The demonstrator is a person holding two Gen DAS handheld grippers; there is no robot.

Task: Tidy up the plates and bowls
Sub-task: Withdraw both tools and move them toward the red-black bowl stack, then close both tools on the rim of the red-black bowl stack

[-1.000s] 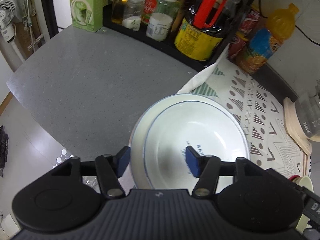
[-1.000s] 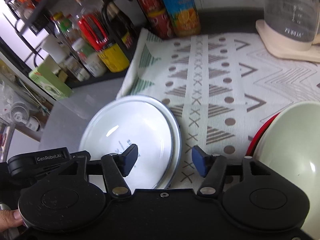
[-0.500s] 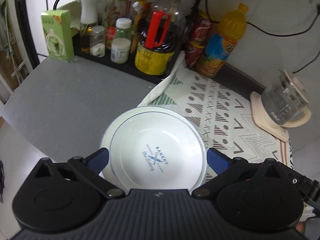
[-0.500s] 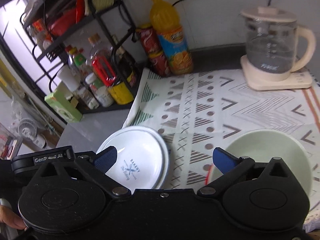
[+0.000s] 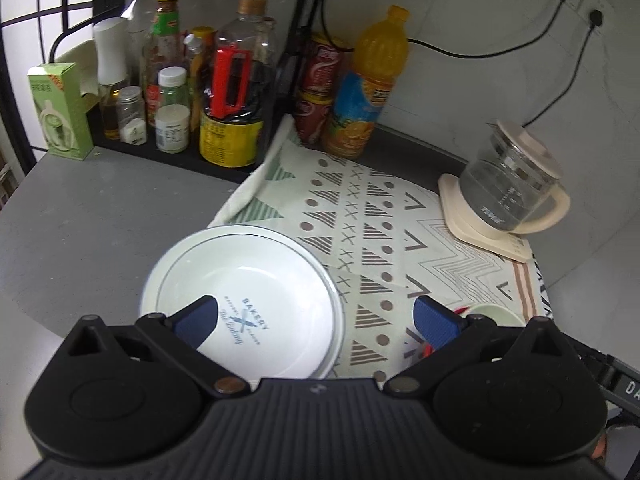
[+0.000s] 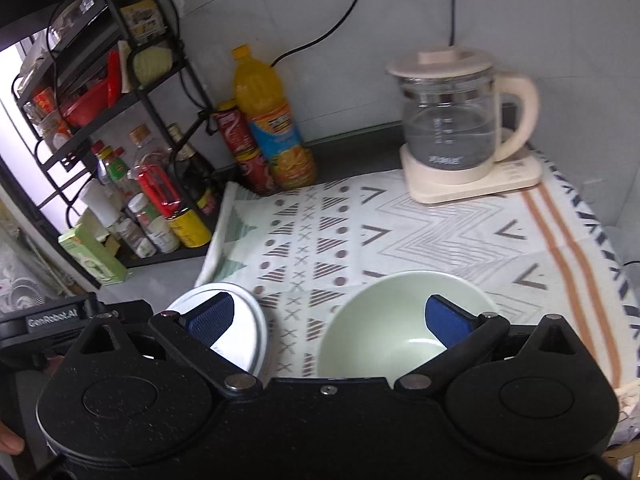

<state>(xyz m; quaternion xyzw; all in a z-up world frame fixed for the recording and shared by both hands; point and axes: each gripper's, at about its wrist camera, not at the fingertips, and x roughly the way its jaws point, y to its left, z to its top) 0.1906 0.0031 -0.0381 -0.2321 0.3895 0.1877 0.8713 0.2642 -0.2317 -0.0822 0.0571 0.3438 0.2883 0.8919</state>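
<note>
Both tongs now raised, green bowl (image 6: 400,320) fully visible right-wrist only

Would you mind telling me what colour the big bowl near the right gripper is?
Pale green bowl, best seen in the right wrist view.

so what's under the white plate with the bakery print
A second white plate shows as a rim under the printed plate. The stack sits half on the grey counter, half on the patterned cloth. Anything deeper is covered.
</note>
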